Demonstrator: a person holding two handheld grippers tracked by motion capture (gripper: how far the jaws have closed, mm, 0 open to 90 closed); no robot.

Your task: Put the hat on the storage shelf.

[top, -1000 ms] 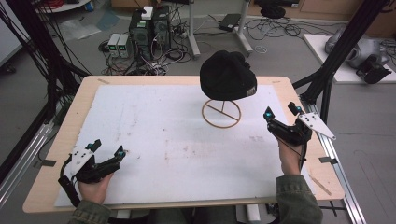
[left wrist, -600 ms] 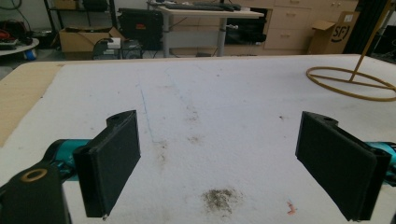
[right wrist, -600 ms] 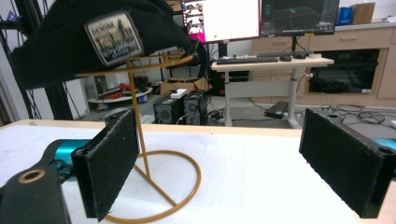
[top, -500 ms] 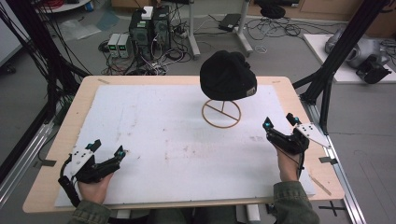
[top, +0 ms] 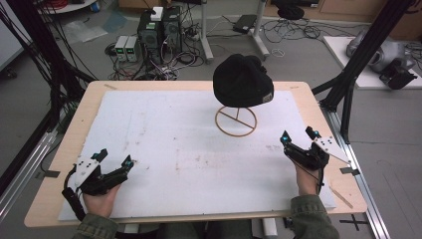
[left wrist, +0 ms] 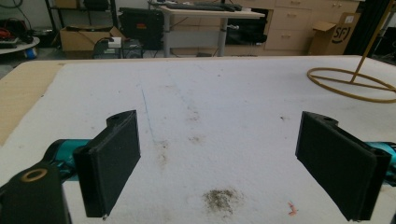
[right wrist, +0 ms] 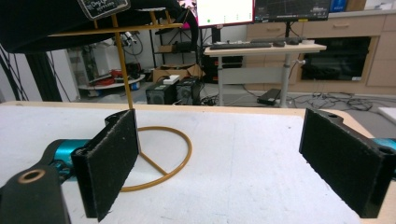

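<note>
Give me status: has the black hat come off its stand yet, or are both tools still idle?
Nothing looks done: the black hat sits on its gold wire stand at the far side of the table. Nothing in hand: the left tool and right tool are both open and empty at the near edge; the right is closer to the stand. Approach and grasp are all left.

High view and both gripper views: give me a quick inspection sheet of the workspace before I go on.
Surface: white mat on a wooden table, stained with brown smudges.
Job's things: black beanie sits on a gold wire stand, far right of centre.
Clutter: nothing seen on the mat.
Grippers: left gripper near left, jaws open, empty; right gripper near right, jaws open, empty, facing the stand.
Cables: tangled cables on the floor beyond the table.
Surroundings: computer towers, desks, black frame posts.
</note>
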